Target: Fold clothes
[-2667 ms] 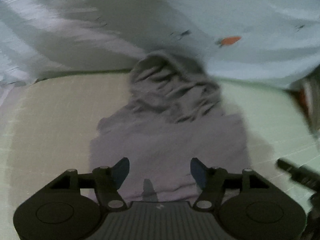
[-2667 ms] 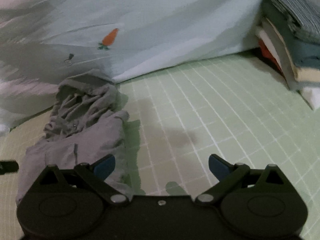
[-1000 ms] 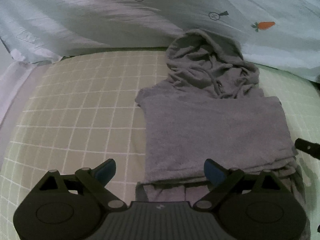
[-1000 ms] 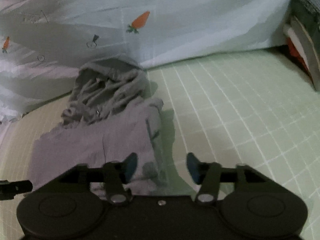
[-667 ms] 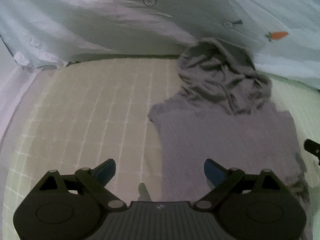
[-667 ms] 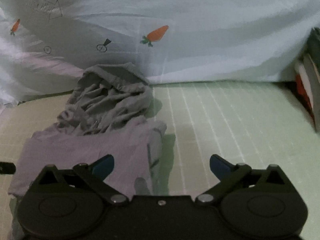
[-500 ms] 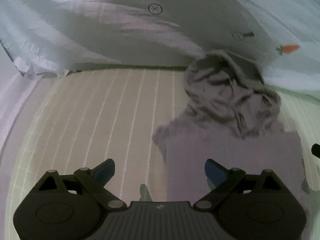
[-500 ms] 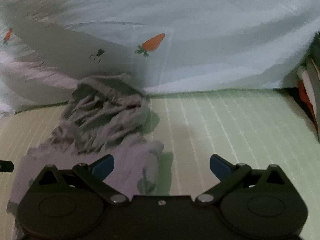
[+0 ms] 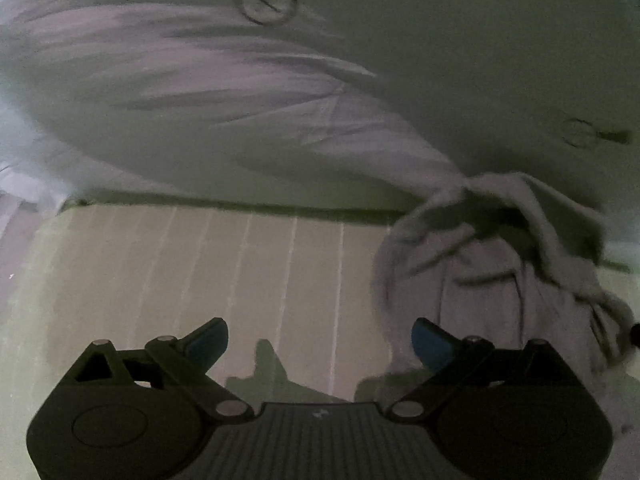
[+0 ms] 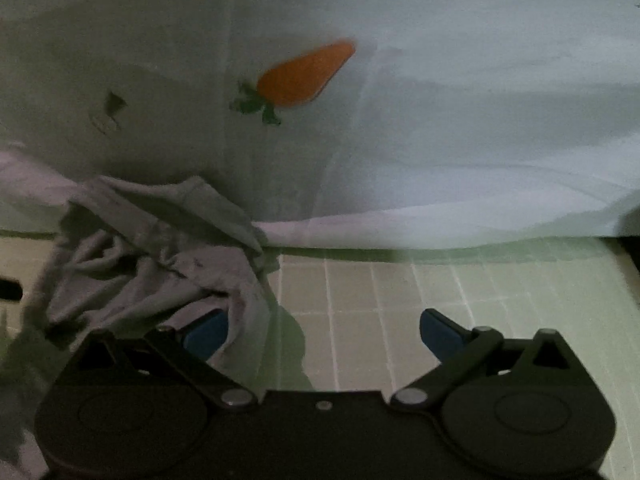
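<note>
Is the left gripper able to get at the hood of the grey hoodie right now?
Probably yes. The left gripper is open and empty, and the hood lies just ahead to its right on the checked mat, with nothing between them. The carrot-print sheet sits behind it.

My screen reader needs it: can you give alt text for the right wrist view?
The open right gripper hangs over a green grid mat, with a crumpled grey hoodie at its left finger. A pale sheet with a carrot print fills the background.

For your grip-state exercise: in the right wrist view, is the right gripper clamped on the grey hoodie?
No: the right gripper is open, its fingers spread wide, with the grey hoodie beside its left finger.
</note>
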{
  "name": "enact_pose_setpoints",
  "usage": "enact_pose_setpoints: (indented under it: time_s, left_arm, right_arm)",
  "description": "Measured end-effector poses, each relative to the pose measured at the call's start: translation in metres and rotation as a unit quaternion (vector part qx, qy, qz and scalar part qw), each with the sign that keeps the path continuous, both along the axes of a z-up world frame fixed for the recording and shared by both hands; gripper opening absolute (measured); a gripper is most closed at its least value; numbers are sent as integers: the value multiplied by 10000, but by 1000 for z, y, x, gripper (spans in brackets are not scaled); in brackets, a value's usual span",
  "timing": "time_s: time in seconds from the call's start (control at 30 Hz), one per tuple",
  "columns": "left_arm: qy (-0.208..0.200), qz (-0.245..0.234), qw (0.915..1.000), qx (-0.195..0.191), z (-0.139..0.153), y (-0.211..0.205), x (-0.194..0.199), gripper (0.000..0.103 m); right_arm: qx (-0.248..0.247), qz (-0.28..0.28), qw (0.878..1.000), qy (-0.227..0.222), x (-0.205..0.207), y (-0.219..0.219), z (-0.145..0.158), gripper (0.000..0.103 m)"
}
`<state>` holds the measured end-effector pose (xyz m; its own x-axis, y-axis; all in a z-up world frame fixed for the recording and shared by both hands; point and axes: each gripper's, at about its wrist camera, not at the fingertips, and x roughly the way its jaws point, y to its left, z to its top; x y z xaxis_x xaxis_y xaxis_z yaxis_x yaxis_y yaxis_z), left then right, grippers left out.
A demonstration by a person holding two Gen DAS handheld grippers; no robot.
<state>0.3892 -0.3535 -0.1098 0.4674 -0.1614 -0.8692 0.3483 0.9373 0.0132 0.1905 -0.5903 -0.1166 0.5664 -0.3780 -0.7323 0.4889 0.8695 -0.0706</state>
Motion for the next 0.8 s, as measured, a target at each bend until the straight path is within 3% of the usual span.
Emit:
enact_pose_setpoints:
  time_s: [0.07,0.17,0.37,0.53,0.7,0.8]
  left_arm:
    - [73,-204,9996,155,-10,-13,11,98]
    - [-102,-249,9968,754,-23,-27,18,98]
    - [-437,660,9903,1142,-22,-8,26,101]
    - [-898,912,9890,742,13,20,-6,101]
    - [-1857,1005,9759,556,62,40,-66,101]
    - [-2193,1003,9693,489,83,51,-96,101]
  right_arm:
    - [-42,37,9999,94,17,-8,-7,103]
    - [-106,92,9996,235,43,-20,-16,102]
    - [-308,-466,9982,-195,5,-30,5,102]
    - [-457,-861,9937,-562,-28,-33,25,102]
    - [-546,-922,9895,-972,-66,-9,54,102]
    - [-600,-844,9874,-1198,-90,7,70,102]
